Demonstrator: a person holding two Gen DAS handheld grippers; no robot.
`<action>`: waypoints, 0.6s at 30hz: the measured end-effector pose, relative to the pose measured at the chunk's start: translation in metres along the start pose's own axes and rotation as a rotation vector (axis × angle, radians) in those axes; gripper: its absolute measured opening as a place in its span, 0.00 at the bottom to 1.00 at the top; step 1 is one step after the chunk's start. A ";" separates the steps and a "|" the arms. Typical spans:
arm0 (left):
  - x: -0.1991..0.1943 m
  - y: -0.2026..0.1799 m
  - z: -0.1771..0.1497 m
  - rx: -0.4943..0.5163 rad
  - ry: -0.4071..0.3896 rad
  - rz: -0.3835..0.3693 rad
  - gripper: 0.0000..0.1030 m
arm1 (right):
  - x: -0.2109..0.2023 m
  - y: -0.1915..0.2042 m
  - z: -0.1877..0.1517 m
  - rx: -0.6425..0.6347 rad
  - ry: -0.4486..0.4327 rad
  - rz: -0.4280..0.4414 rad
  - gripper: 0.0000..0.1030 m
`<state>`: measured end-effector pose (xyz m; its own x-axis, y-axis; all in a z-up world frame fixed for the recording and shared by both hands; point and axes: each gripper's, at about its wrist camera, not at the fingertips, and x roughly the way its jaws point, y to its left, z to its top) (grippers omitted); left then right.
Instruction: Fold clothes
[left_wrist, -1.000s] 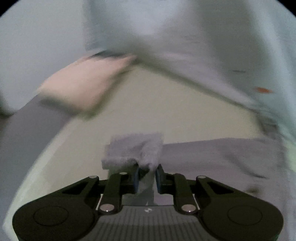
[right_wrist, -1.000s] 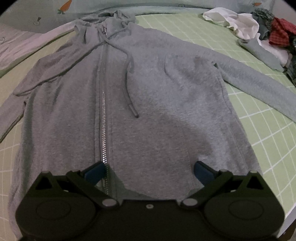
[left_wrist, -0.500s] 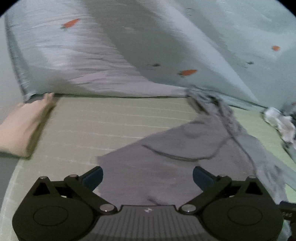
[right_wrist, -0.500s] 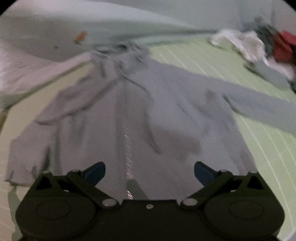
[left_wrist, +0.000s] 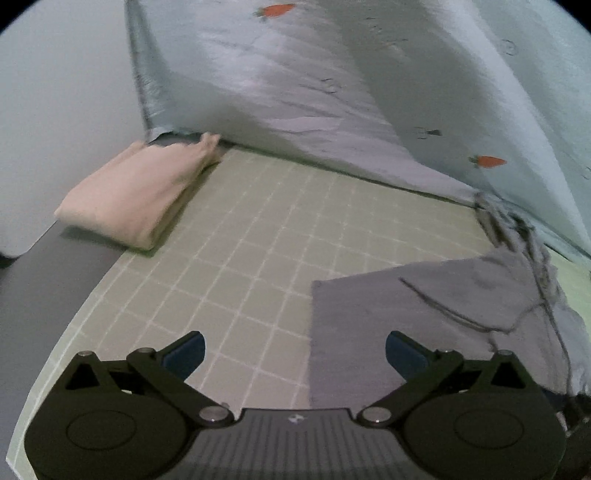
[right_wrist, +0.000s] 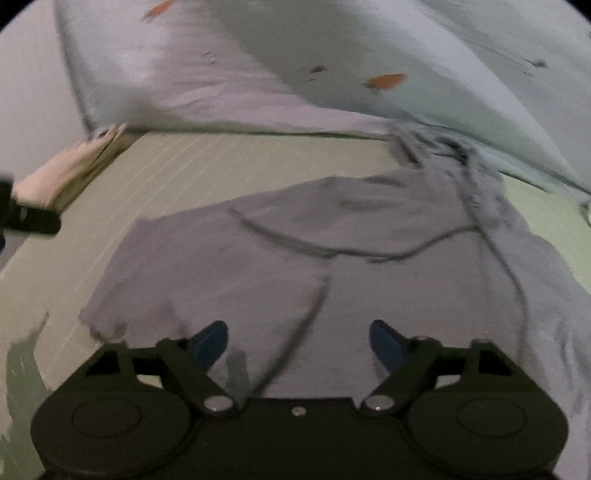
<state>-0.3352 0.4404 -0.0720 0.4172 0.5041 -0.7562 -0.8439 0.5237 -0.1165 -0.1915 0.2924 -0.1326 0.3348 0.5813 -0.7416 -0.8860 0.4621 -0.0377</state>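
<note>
A grey zip hoodie (left_wrist: 424, 317) lies on the green checked sheet (left_wrist: 258, 236), its left side folded in so a straight edge shows. Its hood (left_wrist: 509, 225) bunches near the far fabric, and a drawstring curves across the cloth. My left gripper (left_wrist: 293, 354) is open with nothing in it, its right finger over the hoodie's folded edge and its left finger over bare sheet. In the right wrist view the hoodie (right_wrist: 332, 266) fills the middle. My right gripper (right_wrist: 299, 341) hovers open above it, holding nothing.
A folded peach cloth (left_wrist: 136, 195) lies at the far left corner of the bed, also seen as the peach cloth (right_wrist: 62, 173) in the right view. A pale blue carrot-print fabric (left_wrist: 369, 85) rises behind. The bed edge drops off to the left beside a white wall (left_wrist: 62, 96).
My left gripper let go of the grey sleeve it gripped a second ago and drew left, standing open. The sleeve now lies folded onto the hoodie. My right gripper swung left over the hoodie.
</note>
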 end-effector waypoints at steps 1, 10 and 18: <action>0.000 0.003 0.000 -0.010 0.004 0.005 1.00 | 0.003 0.006 -0.001 -0.024 0.004 0.005 0.75; -0.003 0.005 -0.003 -0.001 0.010 0.012 1.00 | 0.010 0.032 -0.008 -0.193 -0.025 -0.009 0.60; -0.027 -0.017 -0.004 0.071 -0.059 0.004 1.00 | 0.005 0.052 -0.017 -0.435 -0.051 -0.021 0.48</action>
<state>-0.3334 0.4151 -0.0521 0.4349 0.5450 -0.7168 -0.8207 0.5676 -0.0663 -0.2418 0.3078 -0.1498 0.3600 0.6124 -0.7038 -0.9277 0.1552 -0.3395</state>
